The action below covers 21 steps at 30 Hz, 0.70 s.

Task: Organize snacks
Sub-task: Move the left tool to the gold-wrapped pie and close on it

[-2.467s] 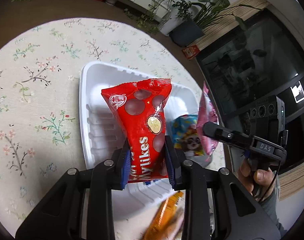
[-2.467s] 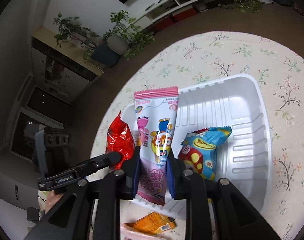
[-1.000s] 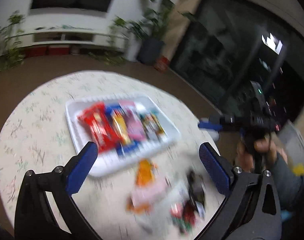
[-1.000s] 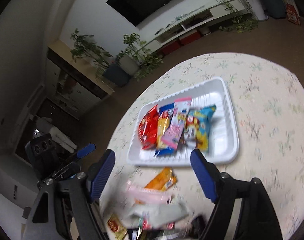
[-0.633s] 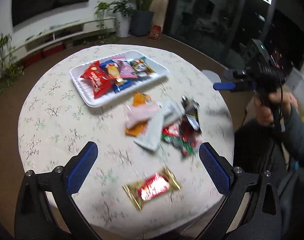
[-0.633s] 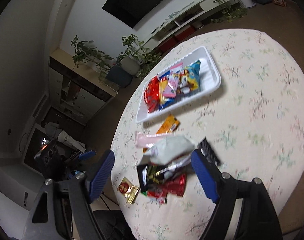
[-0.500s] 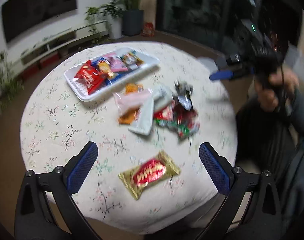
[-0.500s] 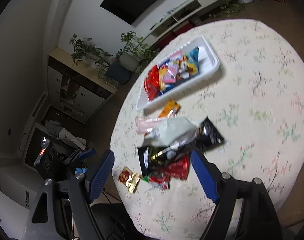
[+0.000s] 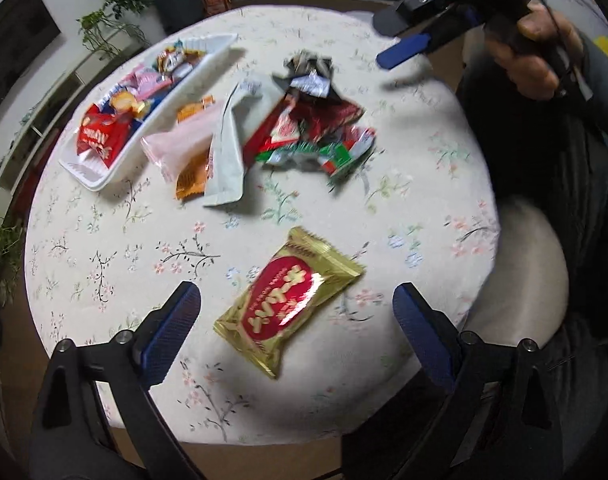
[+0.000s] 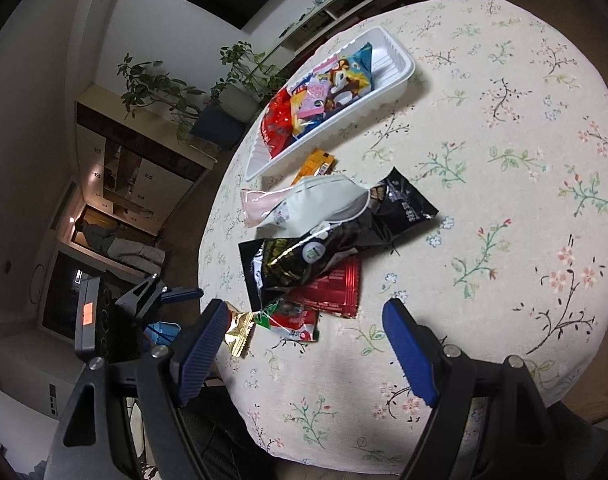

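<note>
Dim indoor light, soft shadows under the snack packets (image 9: 304, 120). Motion blur there in the left view; sharper on the right. Strong fisheye bending, dark corners.

The left wrist view looks steeply down on the round tabletop (image 9: 103, 240) from its near edge, the gold packet (image 9: 287, 300) close at lower centre. The right wrist view looks across the tabletop at a shallower slant from another side. Both share the white tray (image 9: 115, 168) and the snack pile (image 10: 324, 240).
</note>
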{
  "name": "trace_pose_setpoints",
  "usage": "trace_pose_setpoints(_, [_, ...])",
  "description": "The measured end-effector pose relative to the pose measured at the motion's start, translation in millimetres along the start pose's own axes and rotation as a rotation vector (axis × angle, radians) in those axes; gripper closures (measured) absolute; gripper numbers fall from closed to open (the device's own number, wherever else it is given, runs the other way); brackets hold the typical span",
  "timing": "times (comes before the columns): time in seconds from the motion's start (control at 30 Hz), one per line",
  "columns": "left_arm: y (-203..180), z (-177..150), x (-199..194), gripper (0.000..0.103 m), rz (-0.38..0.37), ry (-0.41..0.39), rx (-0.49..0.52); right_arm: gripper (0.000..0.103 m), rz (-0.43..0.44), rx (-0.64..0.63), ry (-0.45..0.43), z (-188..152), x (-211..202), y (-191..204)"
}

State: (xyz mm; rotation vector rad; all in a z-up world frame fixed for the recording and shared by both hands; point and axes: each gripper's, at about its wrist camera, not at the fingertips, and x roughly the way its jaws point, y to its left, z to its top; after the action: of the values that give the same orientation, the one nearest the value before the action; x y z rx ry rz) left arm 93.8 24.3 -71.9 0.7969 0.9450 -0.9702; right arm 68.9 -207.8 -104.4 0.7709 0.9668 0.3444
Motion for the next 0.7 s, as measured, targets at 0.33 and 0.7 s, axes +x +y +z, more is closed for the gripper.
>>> trace_pose_setpoints(0.33, [24, 2, 27, 0.033, -0.135, 0.111, 0.042, 0.021, 0.005, 0.015, 0.01, 1, 3, -3])
trace_pose_setpoints(0.7, [39, 5, 28, 0.054, -0.174, 0.111, 0.003, 0.021, -0.005, 0.009, 0.02, 1, 5, -2])
